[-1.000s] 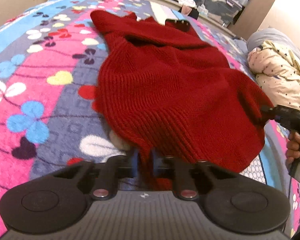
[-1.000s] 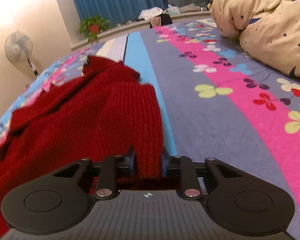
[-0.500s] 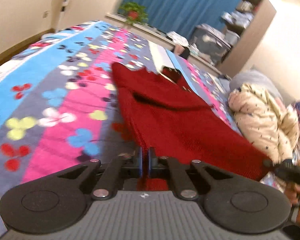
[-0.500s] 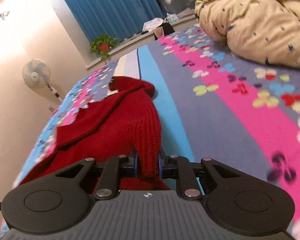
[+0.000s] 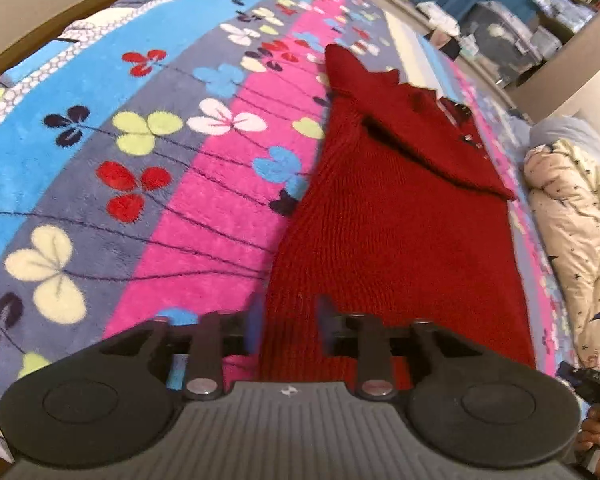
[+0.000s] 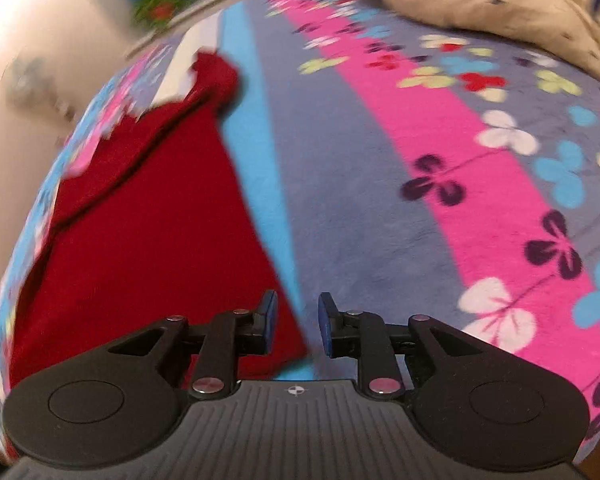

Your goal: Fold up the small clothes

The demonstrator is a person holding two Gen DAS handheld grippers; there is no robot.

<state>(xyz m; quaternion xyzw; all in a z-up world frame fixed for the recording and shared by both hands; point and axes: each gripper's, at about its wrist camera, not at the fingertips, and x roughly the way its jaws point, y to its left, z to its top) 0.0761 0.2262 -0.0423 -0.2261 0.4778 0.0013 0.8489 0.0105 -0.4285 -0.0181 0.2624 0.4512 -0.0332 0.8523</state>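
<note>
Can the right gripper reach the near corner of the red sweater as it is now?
Probably yes. The right gripper is open, and the corner of the red sweater lies flat on the blanket just before its fingers, with nothing between.

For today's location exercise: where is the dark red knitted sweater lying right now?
The dark red knitted sweater lies flat on the flowered fleece blanket, centre-right in the left wrist view and lower left in the right wrist view, with the cream star-print quilt to its right.
</note>
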